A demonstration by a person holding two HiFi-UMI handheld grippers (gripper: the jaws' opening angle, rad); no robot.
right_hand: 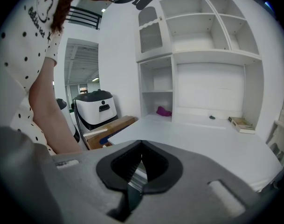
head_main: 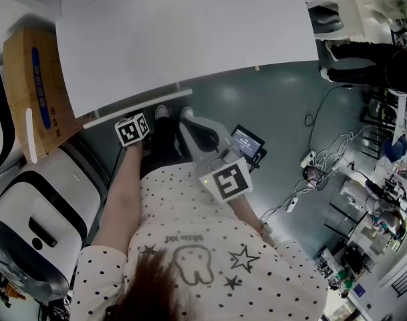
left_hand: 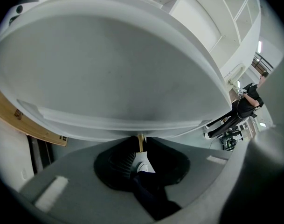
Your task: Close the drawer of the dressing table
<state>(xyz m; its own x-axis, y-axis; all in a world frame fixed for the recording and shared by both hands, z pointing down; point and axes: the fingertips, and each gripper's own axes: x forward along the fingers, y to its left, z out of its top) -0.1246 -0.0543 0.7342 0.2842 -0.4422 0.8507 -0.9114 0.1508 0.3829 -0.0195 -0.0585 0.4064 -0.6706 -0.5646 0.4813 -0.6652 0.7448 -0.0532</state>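
Right claw (right_hand: 141, 158) sits by the belly, tips together, empty, tilted slightly down. Left arm is straight, with the left claw (left_hand: 141, 140) angled steeply down and narrowed onto a small brass knob (left_hand: 140, 145) on the drawer (head_main: 138, 105) front. Drawer is just under the white counter (head_main: 190, 32) edge, sticking out slightly. Probably rigid, light, on slides. Knob is small and slick, so a flat push on the front looks safer.

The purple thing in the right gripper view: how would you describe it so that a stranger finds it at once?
Find the white shelf unit behind the white tabletop. In its narrow left column, the lowest niche holds the purple thing, the only brightly coloured item there.
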